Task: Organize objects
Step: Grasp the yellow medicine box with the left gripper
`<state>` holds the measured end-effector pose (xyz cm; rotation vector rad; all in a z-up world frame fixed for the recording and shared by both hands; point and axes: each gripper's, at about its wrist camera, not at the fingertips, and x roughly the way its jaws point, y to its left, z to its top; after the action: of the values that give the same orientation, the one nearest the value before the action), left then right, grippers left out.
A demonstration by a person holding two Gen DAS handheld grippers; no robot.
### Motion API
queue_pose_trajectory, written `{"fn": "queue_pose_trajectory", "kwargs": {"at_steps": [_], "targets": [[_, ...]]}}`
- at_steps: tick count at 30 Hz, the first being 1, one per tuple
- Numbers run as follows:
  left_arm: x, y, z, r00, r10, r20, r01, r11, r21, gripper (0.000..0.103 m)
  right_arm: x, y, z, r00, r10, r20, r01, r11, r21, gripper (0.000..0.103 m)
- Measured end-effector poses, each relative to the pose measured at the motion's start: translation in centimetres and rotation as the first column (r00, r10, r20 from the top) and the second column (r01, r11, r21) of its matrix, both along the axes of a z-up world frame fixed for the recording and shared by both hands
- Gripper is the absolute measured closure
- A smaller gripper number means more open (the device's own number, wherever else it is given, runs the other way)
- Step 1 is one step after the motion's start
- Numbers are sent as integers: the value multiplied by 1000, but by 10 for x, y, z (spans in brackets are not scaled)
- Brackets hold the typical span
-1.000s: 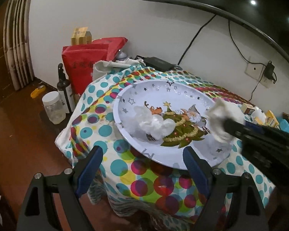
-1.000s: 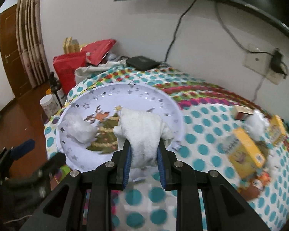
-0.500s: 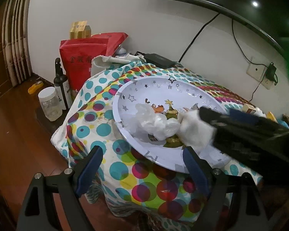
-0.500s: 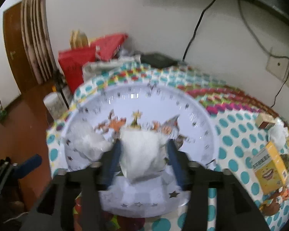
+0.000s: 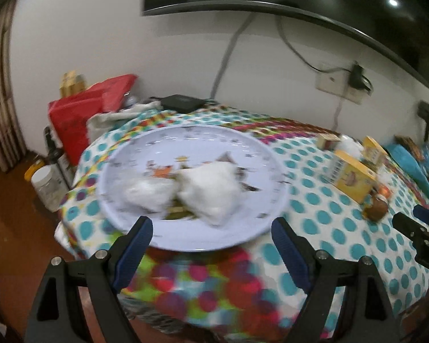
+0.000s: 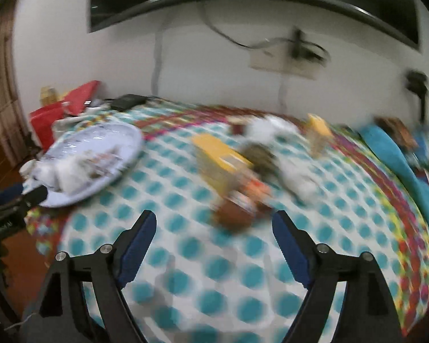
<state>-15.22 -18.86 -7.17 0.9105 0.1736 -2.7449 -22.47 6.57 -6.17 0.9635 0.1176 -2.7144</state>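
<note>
A large white Christmas plate (image 5: 203,143) lies at the left end of the polka-dot table. Two white crumpled wads (image 5: 214,191) (image 5: 147,193) lie side by side on it. My left gripper (image 5: 211,243) is open and empty just before the plate's near rim. My right gripper (image 6: 211,243) is open and empty over the table, facing a blurred cluster: a yellow box (image 6: 220,157), a brown round thing (image 6: 233,214) and another white wad (image 6: 296,174). The plate also shows in the right wrist view (image 6: 120,157), far left.
A second yellow box (image 6: 317,128), a small carton (image 5: 327,141) and a blue object (image 6: 400,157) lie toward the right side. A red bag (image 5: 80,114), a bottle and a jar (image 5: 47,185) stand on the floor left of the table. A wall with a socket is behind.
My right gripper has let go of the white wad on the plate, opened, and swung right toward the cluster. My left gripper has moved closer to the plate.
</note>
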Motion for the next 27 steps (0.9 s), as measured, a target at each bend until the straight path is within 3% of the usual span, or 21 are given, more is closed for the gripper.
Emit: {"fn": "queue_pose_trajectory", "kwargs": {"at_steps": [9, 15, 19, 23, 27], "targets": [[-51, 71, 5, 991, -129, 18, 129, 992, 12, 16, 5, 57, -15, 997, -79, 2, 79, 997, 0, 21], [-86, 109, 24, 985, -172, -2, 172, 984, -48, 16, 7, 74, -21, 995, -102, 10, 103, 994, -49, 21], [-109, 137, 31, 956, -292, 25, 292, 948, -130, 16, 9, 81, -28, 994, -108, 31, 111, 990, -89, 21], [-135, 150, 29, 925, -363, 111, 377, 911, -167, 16, 12, 90, -33, 993, -109, 47, 114, 984, -137, 21], [-153, 145, 29, 950, -280, 138, 294, 952, -92, 15, 17, 96, -35, 992, -121, 25, 124, 982, -144, 21]]}}
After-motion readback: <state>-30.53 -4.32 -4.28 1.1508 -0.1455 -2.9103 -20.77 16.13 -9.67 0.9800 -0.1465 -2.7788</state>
